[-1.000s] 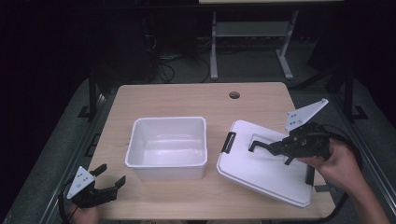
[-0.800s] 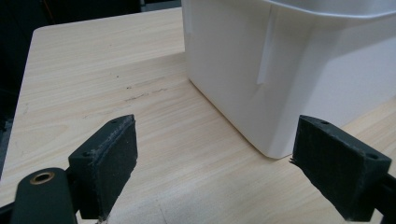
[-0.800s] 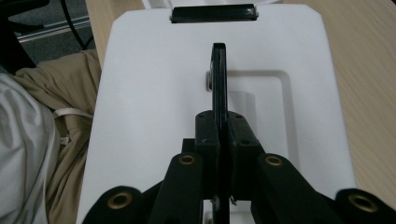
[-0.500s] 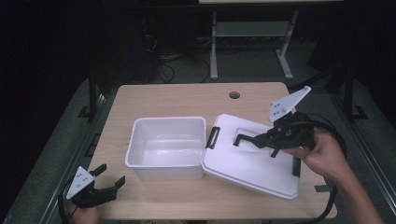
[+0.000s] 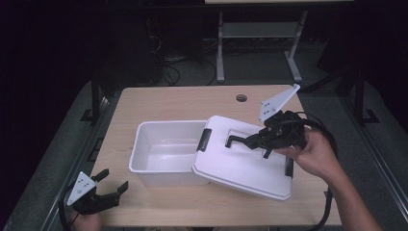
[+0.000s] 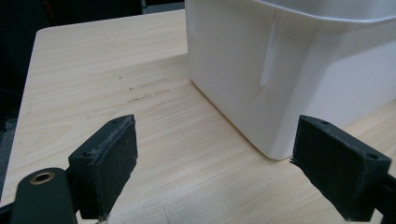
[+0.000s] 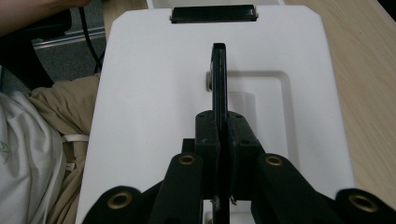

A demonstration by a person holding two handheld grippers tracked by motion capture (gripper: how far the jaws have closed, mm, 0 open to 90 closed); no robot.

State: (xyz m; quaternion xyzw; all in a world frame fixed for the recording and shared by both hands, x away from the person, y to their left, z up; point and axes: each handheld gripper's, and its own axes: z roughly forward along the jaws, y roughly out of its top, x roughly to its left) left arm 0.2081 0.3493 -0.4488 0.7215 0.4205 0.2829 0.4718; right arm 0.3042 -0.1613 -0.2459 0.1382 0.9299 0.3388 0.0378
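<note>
- While clamped on the lid's handle [image 5: 236, 140], right hand-held gripper [image 5: 260, 140] holding white lid [image 5: 240, 166] tilted, overlapping the bin [image 5: 163, 154] rim.
- Left hand-held gripper [image 5: 103, 192] spread wide, empty, near tabletop [image 5: 168, 103] corner.

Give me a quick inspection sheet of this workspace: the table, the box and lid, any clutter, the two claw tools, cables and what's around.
Surface: light wooden table, with a round hole near the far edge.
Job's things: open white bin, nothing seen inside; white lid tilted, its left edge over the bin's right rim, black latches at both ends.
Clutter: nothing seen.
Grippers: right gripper shut on the lid's black handle; left gripper open, at the table's near left corner, holding nothing.
Cables: a black cable loops from the right gripper past the hand.
Surroundings: dark room, metal stand legs and loose cables on the floor behind.
</note>
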